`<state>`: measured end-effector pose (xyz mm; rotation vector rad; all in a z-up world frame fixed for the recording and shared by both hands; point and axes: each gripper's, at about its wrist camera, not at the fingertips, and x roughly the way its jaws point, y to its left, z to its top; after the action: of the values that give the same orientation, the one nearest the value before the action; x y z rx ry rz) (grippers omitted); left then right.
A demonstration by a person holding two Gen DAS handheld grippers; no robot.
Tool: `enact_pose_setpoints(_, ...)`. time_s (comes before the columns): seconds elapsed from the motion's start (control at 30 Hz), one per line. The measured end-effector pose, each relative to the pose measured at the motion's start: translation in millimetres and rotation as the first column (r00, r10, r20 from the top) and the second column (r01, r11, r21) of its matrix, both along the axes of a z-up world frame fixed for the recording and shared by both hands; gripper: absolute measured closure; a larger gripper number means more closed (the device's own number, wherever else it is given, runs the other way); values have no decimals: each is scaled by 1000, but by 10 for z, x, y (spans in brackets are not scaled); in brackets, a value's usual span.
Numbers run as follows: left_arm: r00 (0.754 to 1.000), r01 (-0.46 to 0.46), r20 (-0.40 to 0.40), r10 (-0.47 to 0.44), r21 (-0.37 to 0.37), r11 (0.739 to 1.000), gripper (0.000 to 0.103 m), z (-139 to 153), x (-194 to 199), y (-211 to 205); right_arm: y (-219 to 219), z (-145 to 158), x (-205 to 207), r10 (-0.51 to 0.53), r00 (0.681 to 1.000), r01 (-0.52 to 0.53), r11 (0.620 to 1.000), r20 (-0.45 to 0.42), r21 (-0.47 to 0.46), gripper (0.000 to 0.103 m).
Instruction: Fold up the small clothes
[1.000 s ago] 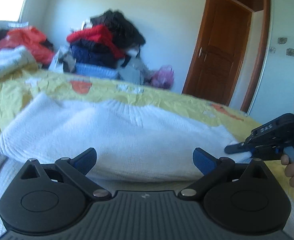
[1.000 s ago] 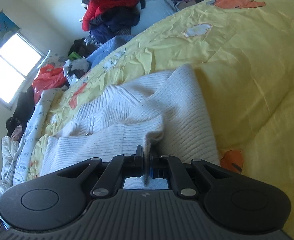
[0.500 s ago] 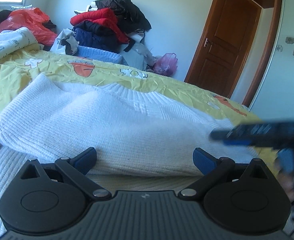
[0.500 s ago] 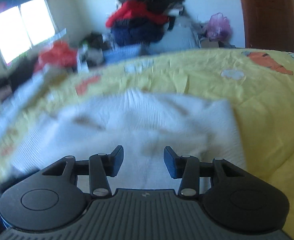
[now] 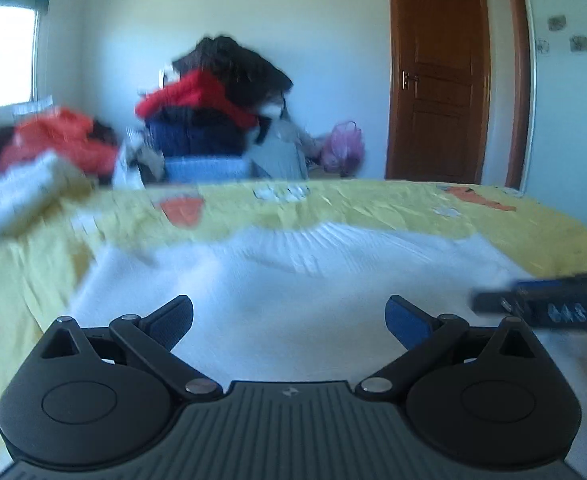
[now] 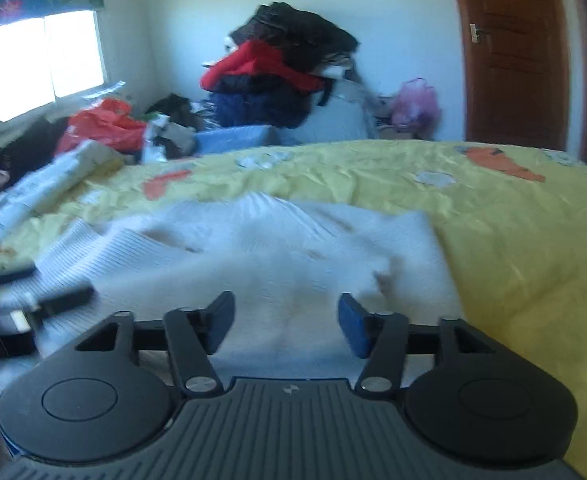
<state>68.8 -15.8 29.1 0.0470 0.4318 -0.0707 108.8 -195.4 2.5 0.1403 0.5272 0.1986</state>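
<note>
Right wrist view shows the white knit sweater (image 6: 277, 248) lying on the yellow bedspread (image 6: 513, 220), near the camera and spreading toward the left, with a ribbed part folded over at the left and a small raised pucker at its right edge. In the left wrist view the same sweater (image 5: 293, 280) fills the middle ground, its ribbed edge toward the far side.

Risk, as I judge it: the folded layer sits loose and rumpled, so it may slide open or bunch when either tool next drags across it. The pucker near the right edge could stay as a crease if it is not flattened. Knit also snags easily, so a pad closing low could pick up two layers instead of one and spoil the next fold.

The right gripper (image 6: 285, 322) points forward and slightly down over the near part of the sweater; its jaws are opening, with nothing between the blue pads, only cloth below. The left gripper (image 5: 289, 320) is likewise tilted slightly down, spread wide and empty above the cloth. Each tool shows at the edge of the other's view, blurred. Beyond the bed stand a clothes pile (image 6: 285, 64) and a wooden door (image 6: 509, 52).
</note>
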Motion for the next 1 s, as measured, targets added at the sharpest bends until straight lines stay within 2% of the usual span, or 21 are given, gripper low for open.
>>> enact_pose_setpoints(0.07, 997, -20, -76, 22, 27, 999, 0, -93, 168, 60, -14, -111, 10, -7, 1000, 7, 1000, -23, -19, 35)
enact_pose_setpoints(0.1, 992, -37, -117, 40, 30, 999, 0, -168, 238, 96, -13, -156, -7, -4, 1000, 4, 1000, -5, -24, 32)
enact_pose_setpoints(0.13, 982, -57, -180, 60, 19, 998, 0, -272, 318, 146, -3, -170, -11, -2, 1000, 2, 1000, -3, -27, 28)
enact_pose_setpoints(0.17, 976, -63, -210, 57, -22, 998, 0, -298, 357, 202, 24, -169, -5, 1, 1000, -1, 999, -3, -41, 26)
enact_pose_setpoints(0.2, 980, -74, -188, 61, -63, 995, 0, -281, 352, 260, 68, -179, -3, 6, 1000, -7, 998, -4, -63, 22)
enact_pose_setpoints(0.23, 978, -82, -198, 65, -80, 993, 0, -300, 375, 289, 102, -183, -2, 15, 1000, -15, 996, -6, -84, 18)
enact_pose_setpoints(0.33, 976, -80, -206, 65, -65, 995, 0, -313, 393, 280, 176, -191, 9, 23, 1000, -24, 992, -14, -127, 15)
enact_pose_setpoints(0.5, 977, -78, -205, 63, -65, 995, 0, -327, 392, 276, 147, -166, -63, 11, 1000, -13, 993, -13, -120, 13)
enact_pose_setpoints(0.57, 977, -78, -204, 63, -66, 995, 0, -324, 385, 262, 147, -150, -137, -33, 999, 31, 992, -17, -119, 7)
enact_pose_setpoints(0.67, 977, -79, -205, 65, -64, 995, 0, -324, 391, 262, 123, -178, -253, -41, 998, 37, 993, -37, -109, 8)
enact_pose_setpoints(0.9, 979, -90, -187, 82, -35, 995, 0, -309, 360, 210, 243, -238, -306, -46, 998, 38, 980, -41, -195, 4)
enact_pose_setpoints(1.0, 979, -89, -190, 79, -42, 995, 0, -306, 359, 221, 247, -241, -296, -46, 998, 36, 980, -46, -195, 3)
